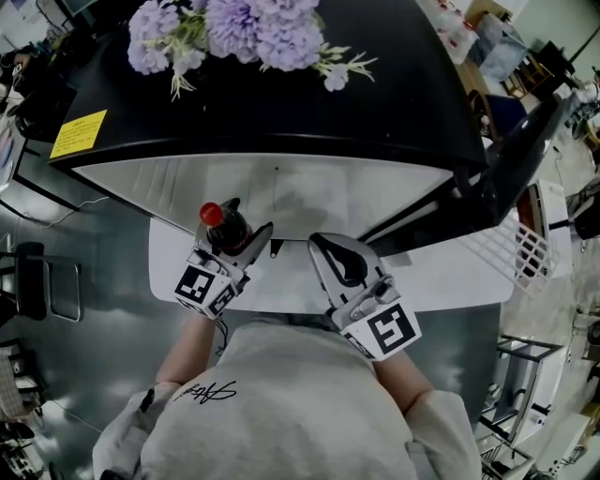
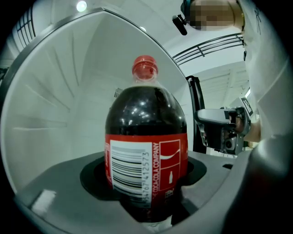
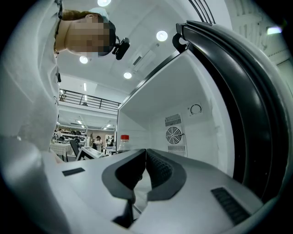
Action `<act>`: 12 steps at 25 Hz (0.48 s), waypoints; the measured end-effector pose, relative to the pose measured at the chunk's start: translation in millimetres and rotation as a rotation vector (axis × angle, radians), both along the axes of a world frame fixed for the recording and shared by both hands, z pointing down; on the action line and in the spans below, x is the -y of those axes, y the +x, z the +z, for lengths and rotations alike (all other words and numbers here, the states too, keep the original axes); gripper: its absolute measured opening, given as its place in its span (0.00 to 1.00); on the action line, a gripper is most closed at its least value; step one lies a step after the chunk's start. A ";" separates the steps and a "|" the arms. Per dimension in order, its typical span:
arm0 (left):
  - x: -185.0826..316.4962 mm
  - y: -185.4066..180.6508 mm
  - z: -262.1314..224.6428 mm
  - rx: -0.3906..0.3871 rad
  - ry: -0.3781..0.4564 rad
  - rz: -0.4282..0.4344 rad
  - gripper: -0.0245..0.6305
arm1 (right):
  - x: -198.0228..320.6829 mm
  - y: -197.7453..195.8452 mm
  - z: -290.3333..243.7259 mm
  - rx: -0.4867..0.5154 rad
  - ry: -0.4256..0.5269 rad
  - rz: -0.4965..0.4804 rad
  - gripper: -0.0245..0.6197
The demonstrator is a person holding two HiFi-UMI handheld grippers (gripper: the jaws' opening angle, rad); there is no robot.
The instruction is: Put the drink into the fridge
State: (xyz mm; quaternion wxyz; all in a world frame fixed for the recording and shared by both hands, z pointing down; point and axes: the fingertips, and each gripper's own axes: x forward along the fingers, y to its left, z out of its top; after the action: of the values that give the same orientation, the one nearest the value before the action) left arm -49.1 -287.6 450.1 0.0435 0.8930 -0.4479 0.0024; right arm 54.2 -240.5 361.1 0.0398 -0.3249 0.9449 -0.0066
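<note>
The drink is a dark cola bottle [image 1: 223,228] with a red cap and red label [image 2: 145,169]. It stands upright between the jaws of my left gripper [image 1: 246,223], which is shut on its body [image 2: 146,185]. The bottle is held just in front of the open black fridge [image 1: 281,103], whose white interior [image 2: 59,100] fills the background. My right gripper [image 1: 324,243] hangs beside it to the right, shut with nothing between its pads [image 3: 144,153]. From the right gripper view the bottle's cap [image 3: 124,137] shows at the left.
The fridge door [image 1: 525,150] stands open to the right, with a white wire rack [image 1: 525,251] on its inner side. Purple flowers [image 1: 234,28] and a yellow sticker [image 1: 80,133] lie on the fridge top. A fan grille [image 3: 174,135] sits on the fridge's back wall.
</note>
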 end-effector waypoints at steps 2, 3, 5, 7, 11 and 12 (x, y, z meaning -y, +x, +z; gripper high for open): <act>5.0 -0.6 2.1 0.001 0.001 -0.005 0.52 | -0.8 0.7 1.0 -0.001 0.000 0.000 0.06; 7.5 -0.7 2.4 0.001 0.001 -0.007 0.52 | -1.0 1.5 1.8 -0.003 -0.002 0.001 0.05; 12.7 -1.8 4.0 -0.003 0.004 -0.015 0.52 | -1.1 3.6 3.7 -0.006 -0.006 0.005 0.05; 17.6 -2.8 5.3 -0.008 0.007 -0.021 0.52 | -1.3 5.5 5.2 -0.009 -0.010 0.009 0.06; 26.1 -2.1 8.2 -0.005 0.009 -0.026 0.52 | -2.0 6.8 4.9 -0.011 -0.008 0.011 0.06; 27.7 -1.9 9.1 -0.003 0.008 -0.027 0.52 | -2.2 7.0 4.8 -0.011 -0.008 0.011 0.05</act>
State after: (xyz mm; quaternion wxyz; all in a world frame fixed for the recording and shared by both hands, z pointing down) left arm -51.0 -315.3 459.2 0.0404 0.8870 -0.4601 -0.0015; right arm 61.2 -238.3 365.9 0.0334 -0.3302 0.9433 -0.0086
